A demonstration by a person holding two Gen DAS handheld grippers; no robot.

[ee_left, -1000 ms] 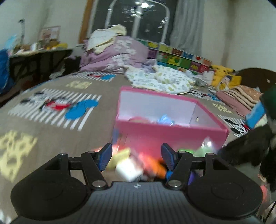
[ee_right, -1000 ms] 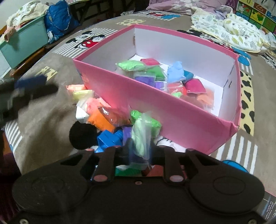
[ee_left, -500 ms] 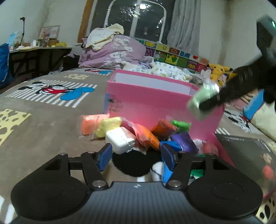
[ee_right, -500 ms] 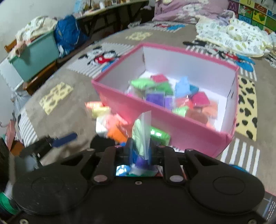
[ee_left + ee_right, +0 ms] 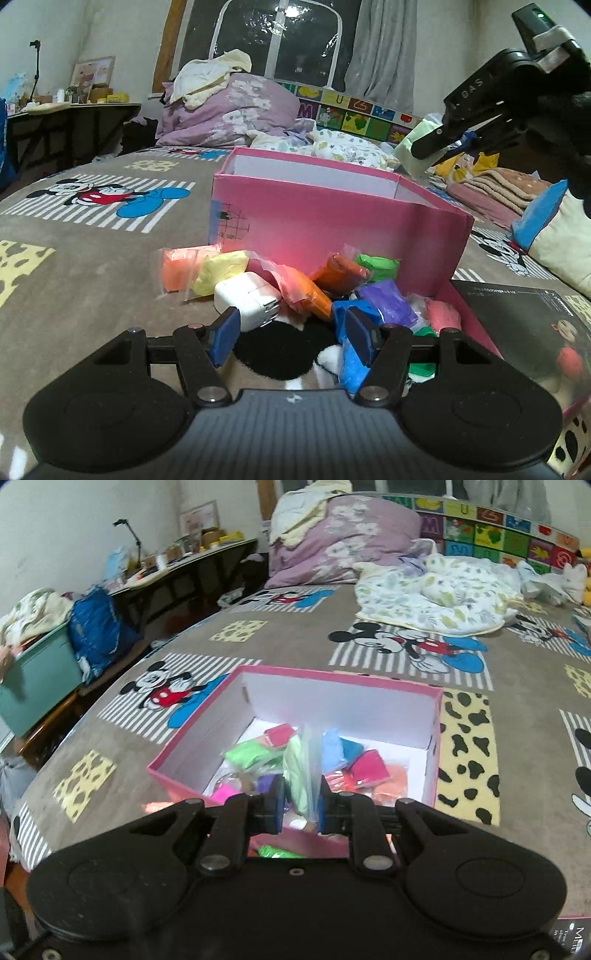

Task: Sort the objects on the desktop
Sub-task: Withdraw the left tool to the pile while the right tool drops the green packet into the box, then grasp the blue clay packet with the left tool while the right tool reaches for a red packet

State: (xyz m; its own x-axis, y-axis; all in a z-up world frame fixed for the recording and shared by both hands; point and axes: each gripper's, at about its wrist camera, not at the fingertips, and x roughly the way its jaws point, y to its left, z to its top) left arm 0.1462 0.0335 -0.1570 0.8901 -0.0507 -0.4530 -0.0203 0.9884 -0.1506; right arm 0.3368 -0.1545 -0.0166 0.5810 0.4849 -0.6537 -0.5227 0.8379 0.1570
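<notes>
A pink box (image 5: 332, 221) stands on the patterned blanket; it also shows in the right wrist view (image 5: 192, 746), with several coloured clay bags inside. My right gripper (image 5: 299, 805) is shut on a pale green clay bag (image 5: 297, 771) and holds it above the box's near edge. In the left wrist view that gripper (image 5: 436, 147) hangs high at the right with the bag (image 5: 415, 153). My left gripper (image 5: 291, 332) is open and empty, low over a pile of clay bags (image 5: 332, 280) and a white charger (image 5: 247, 299) in front of the box.
A dark book (image 5: 524, 325) lies right of the pile. A black and white soft item (image 5: 284, 347) lies under the left fingers. Bedding (image 5: 436, 587) and a purple quilt (image 5: 229, 107) lie behind the box. A desk (image 5: 184, 565) and a teal bin (image 5: 33, 679) stand at the left.
My right gripper has lifted the pale green bag from the pile up over the box. My left gripper has dropped low toward the pile and stays open.
</notes>
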